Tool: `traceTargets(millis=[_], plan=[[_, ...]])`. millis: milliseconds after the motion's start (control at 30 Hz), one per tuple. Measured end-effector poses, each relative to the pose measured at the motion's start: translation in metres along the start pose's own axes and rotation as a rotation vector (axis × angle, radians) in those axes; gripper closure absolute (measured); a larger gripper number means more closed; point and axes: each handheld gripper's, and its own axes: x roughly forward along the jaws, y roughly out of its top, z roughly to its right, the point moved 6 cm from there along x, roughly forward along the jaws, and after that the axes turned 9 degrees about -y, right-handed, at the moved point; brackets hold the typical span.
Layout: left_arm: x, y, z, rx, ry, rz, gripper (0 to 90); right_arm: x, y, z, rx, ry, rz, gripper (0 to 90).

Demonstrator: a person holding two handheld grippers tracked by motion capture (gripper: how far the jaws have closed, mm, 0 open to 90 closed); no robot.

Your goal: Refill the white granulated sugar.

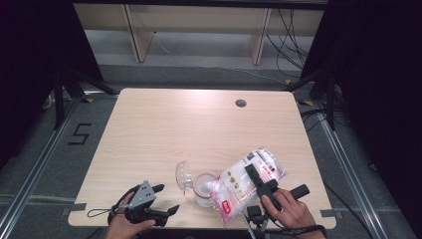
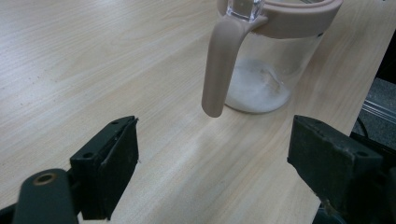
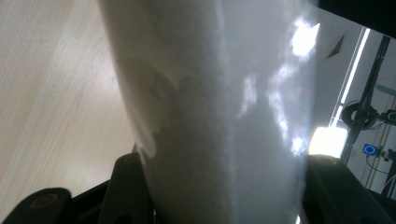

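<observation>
R claw [image 1: 263, 185]: yr right hand has it clamped on the bag [image 1: 247, 183], one jaw each side of it; in the right gripper view the white stuff in the bag bulges up between the two jaws.
Bag: clear plastic w/ pink print, full of white powder; held tilted, low end down at the jar mouth, upper end up and to the right, off the bench.
L claw [image 1: 165, 199]: jaws wide apart, holding nothing, touching nothing. In the left gripper view [image 2: 210, 158] there's bare bench between the jaws.
L claw position: near front edge of the bench [image 1: 199, 124], just left of the jar, pointed at it.
Jar [image 1: 203, 190]: clear glass, pinkish rim and handle, upright on the bench near the front edge, between yr two claws.
Jar contents: thin layer of white powder at the bottom [image 2: 254, 88].
Jar lid [image 1: 182, 175]: clear, flipped open, standing up on the jar's left side.
Handle [image 2: 219, 70]: hangs down the side facing the L claw, apart from the jaws.
</observation>
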Motion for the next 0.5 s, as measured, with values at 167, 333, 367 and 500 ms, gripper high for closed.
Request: traceTargets(millis=[167, 333, 367, 500], plan=[[-0.0003, -0.0001, -0.0004, 0.000, 0.002, 0.000, 15.9, 0.0001, 0.0000, 0.0008, -0.006, 0.000, -0.001, 54.2], [0.0005, 0.0001, -0.0001, 0.005, -0.006, 0.001, 15.9, 0.0010, 0.0008, 0.0024, -0.019, -0.003, 0.009, 54.3], [0.0001, 0.0000, 0.0000, 0.001, -0.002, -0.001, 15.9, 0.0010, 0.0008, 0.0024, -0.017, -0.003, 0.008, 54.3], [-0.0002, 0.0001, -0.0003, -0.001, 0.001, 0.002, 15.9, 0.0009, 0.0008, 0.0030, -0.019, -0.004, 0.009, 54.3]])
